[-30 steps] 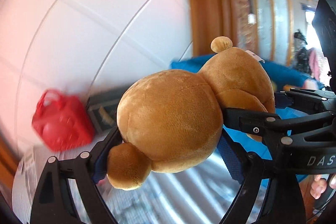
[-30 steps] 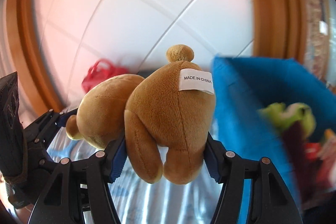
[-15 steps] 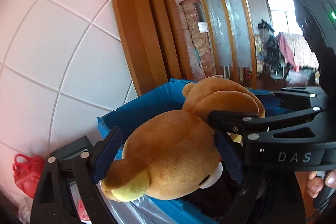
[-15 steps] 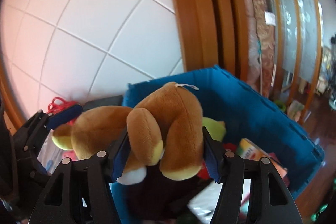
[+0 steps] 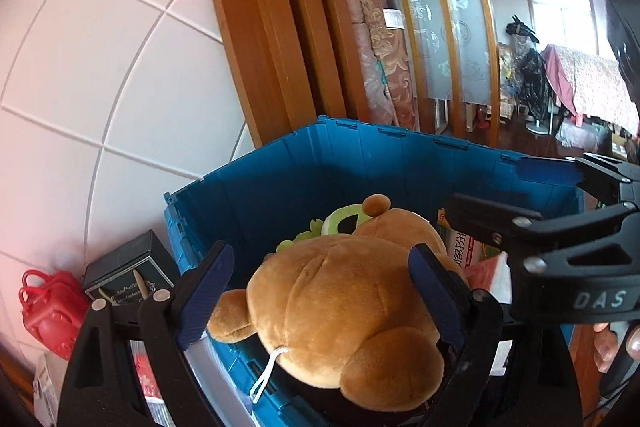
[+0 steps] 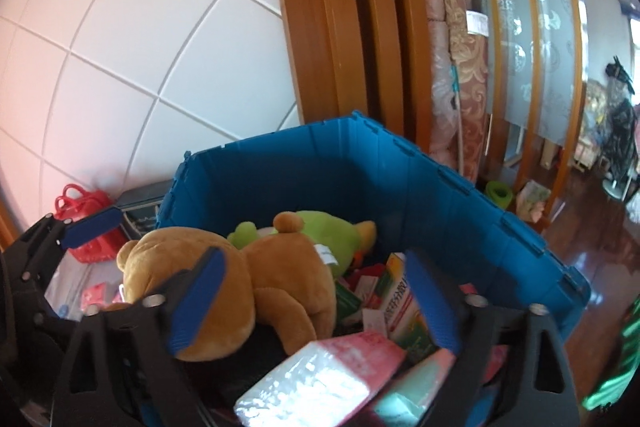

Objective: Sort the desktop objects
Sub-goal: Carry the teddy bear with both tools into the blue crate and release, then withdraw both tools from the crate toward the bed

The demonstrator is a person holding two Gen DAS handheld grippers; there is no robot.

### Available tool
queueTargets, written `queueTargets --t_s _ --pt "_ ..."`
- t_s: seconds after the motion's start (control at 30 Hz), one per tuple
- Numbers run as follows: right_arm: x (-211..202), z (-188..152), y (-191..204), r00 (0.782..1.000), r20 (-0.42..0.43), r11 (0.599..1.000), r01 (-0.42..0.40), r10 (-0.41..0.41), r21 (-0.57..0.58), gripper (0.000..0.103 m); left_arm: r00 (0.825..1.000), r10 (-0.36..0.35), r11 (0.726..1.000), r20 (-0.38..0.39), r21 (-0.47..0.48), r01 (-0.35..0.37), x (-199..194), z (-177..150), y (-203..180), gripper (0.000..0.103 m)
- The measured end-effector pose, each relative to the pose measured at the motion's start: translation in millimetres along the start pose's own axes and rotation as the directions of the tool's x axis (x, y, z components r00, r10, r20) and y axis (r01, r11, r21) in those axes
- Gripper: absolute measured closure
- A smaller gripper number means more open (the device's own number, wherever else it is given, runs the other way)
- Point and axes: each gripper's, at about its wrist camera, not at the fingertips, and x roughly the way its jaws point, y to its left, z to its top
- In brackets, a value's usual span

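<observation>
**Op A:** White tiled wall [image 6: 140, 27] and an orange-brown wooden door frame [image 6: 320, 27] fill the background. The open blue plastic crate [image 5: 360, 163] sits right under both cameras. Where's our item?

**Op B:** The brown plush bear [image 5: 336, 307] is over the crate's near corner. Its body is lying down onto the green plush toy [image 6: 336, 231] and the printed cartons [image 6: 400, 291] already inside. I carried it with two grips because it's floppy: one gripper on the head, one on the rump, so nothing dangled against the crate wall.

**Op A:** Grips now?

**Op B:** My right gripper [image 6: 314, 259] has just been opening. Its blue pads stand wide apart. The bear's hindquarters lie between them, but neither pad presses on the plush. My left gripper [image 5: 320, 259] is clamped on the bear's head, which I judge is all that keeps that end up above the rim.

**Op A:** So letting go on the left is what's left?

**Op B:** I think so. The head hangs near the crate's edge, so I'd want it inward first, or it may tip out towards the small red plastic bag [image 5: 48, 311] by the wall.
</observation>
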Motion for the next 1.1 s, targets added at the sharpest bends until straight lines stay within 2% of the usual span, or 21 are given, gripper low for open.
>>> queueTargets --t_s 0.23,0.47,0.57,0.83,1.0,1.1 --pt "-16.9 -6.9 11.1 0.999 0.033 1.0 0.021 -0.02 -0.018 0.0 0.998 0.048 0.996 0.044 -0.079 -0.044 -25.6 -14.9 18.3 0.006" --pt "-39.5 -11.7 37.6 0.997 0.075 1.0 -0.005 0.007 -0.016 0.0 0.989 0.138 0.97 0.051 -0.207 -0.125 -60.6 -45.8 63.8 0.002" --pt "-47.0 -12.9 58.9 0.995 0.092 0.999 -0.03 0.032 -0.025 0.0 0.979 0.202 0.948 0.015 -0.253 -0.191 -70.9 -67.3 89.5 0.002" --pt "-63.2 -15.1 139.2 0.976 0.132 0.981 -0.161 0.174 -0.105 0.0 0.962 0.263 0.902 -0.067 -0.335 -0.27 -93.2 -129.4 163.1 0.002" --pt "-56.7 -23.3 196.4 0.957 0.124 0.958 -0.242 0.262 -0.153 0.0 0.937 0.315 0.851 -0.15 -0.393 -0.349 -106.4 -179.1 223.2 0.002" --pt "-41.9 -31.9 228.9 0.951 0.087 0.944 -0.28 0.298 -0.173 0.0 0.918 0.335 0.818 -0.212 -0.418 -0.395 -112.2 -211.8 259.3 0.002"
